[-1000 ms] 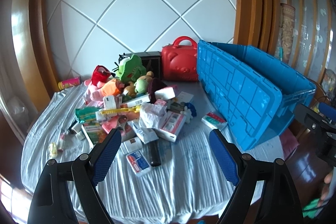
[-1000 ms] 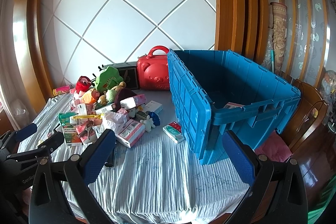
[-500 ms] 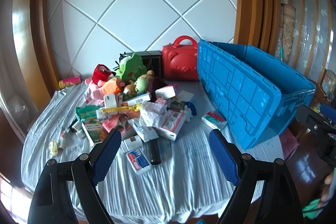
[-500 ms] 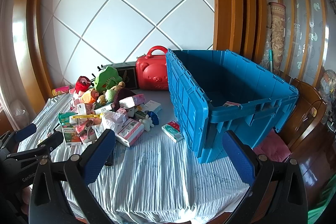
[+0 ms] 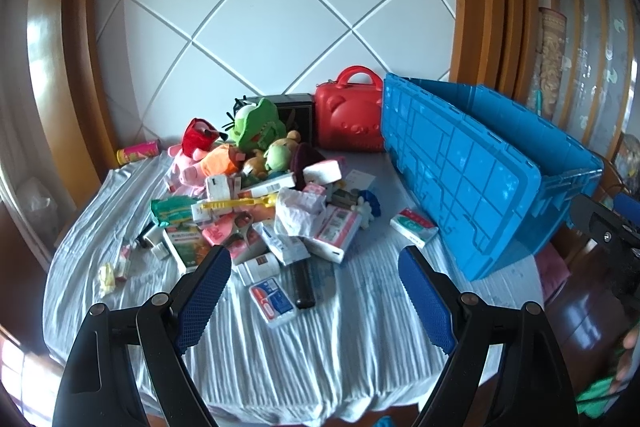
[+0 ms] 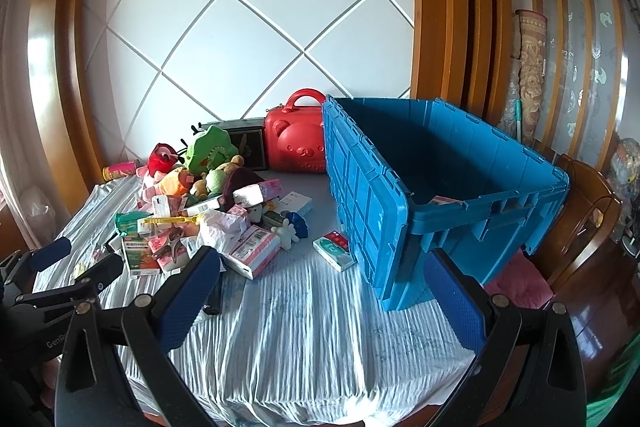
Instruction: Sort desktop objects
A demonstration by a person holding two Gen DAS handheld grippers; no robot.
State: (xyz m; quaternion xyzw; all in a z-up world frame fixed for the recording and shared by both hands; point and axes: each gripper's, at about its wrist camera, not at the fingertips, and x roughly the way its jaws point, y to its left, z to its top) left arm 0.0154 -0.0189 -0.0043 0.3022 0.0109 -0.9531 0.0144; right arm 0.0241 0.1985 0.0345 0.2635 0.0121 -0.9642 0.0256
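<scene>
A heap of small boxes (image 5: 256,227) (image 6: 208,227) and plush toys (image 5: 256,131) (image 6: 208,151) lies on the left half of a table under a pale striped cloth (image 5: 320,339) (image 6: 312,327). A big blue crate (image 5: 480,171) (image 6: 440,179) stands open at the right, one small box inside. A green-red box (image 5: 414,227) (image 6: 334,250) lies beside the crate wall. My left gripper (image 5: 316,295) is open and empty, above the near edge of the heap. My right gripper (image 6: 320,291) is open and empty over bare cloth, and the left gripper (image 6: 60,279) shows at its left.
A red bear-shaped case (image 5: 348,119) (image 6: 298,143) and a dark box (image 5: 296,111) stand at the back by the tiled wall. A pink can (image 5: 138,151) lies at the far left. A wooden chair (image 6: 588,219) with a pink cushion (image 6: 520,279) stands to the right of the table.
Both grippers have drifted slightly, so the scene shifts a little in each view. Nothing on the table has moved, and both grippers stay open.
</scene>
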